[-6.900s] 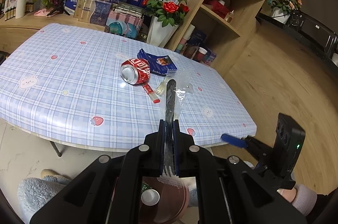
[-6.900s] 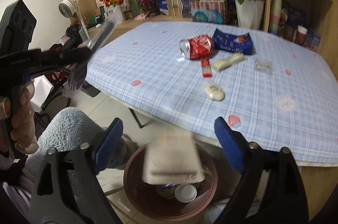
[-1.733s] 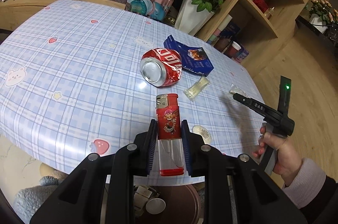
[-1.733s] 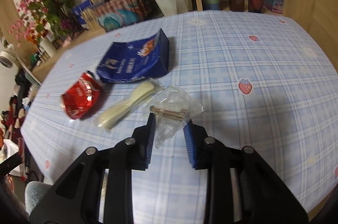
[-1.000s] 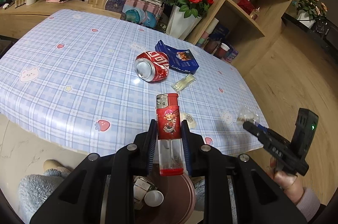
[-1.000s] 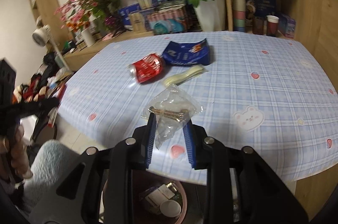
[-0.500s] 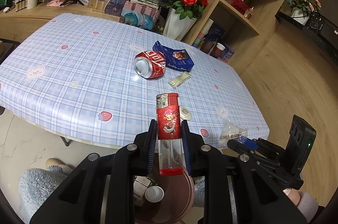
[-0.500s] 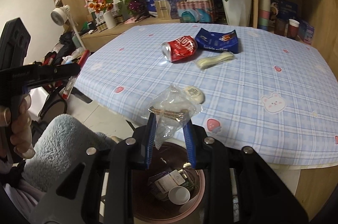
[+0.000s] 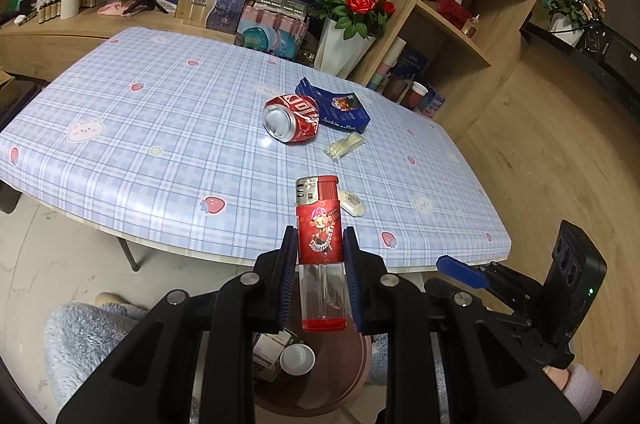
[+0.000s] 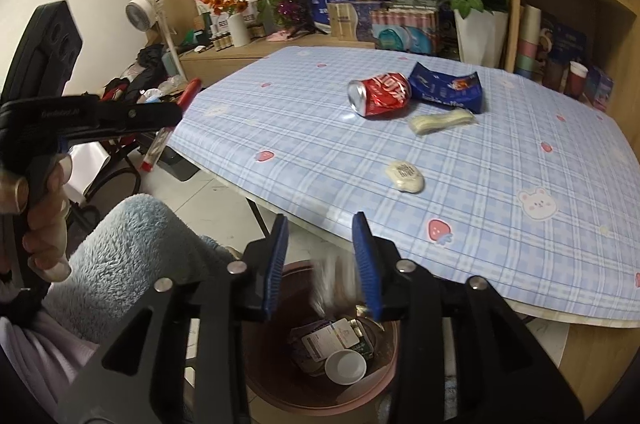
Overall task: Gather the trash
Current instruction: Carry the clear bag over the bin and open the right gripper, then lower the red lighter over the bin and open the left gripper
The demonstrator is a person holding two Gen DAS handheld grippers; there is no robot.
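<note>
Above the round brown trash bin (image 10: 320,390) at the worktop's near edge, both hand-held grippers hover.
Left hand-held gripper (image 9: 321,272) is clamped on a red-labelled lighter with a clear plastic body (image 9: 320,244), held upright over the bin. Right hand-held gripper (image 10: 322,260) has just been opening its jaws; they stand apart, and a blurred clear plastic bag (image 10: 334,282) sits loose between and below the blue pads (image 10: 366,264), over the bin's mouth. Inside the bin lie a white cup (image 10: 345,367) and some packaging. On the blue checked worktop (image 10: 320,151) rest a crushed red soda can (image 10: 378,93), a dark blue snack packet (image 10: 446,87) just beside it, a pale wrapped bundle (image 10: 440,121) near them, and a small white oval packet (image 10: 404,176) nearer the edge.
</note>
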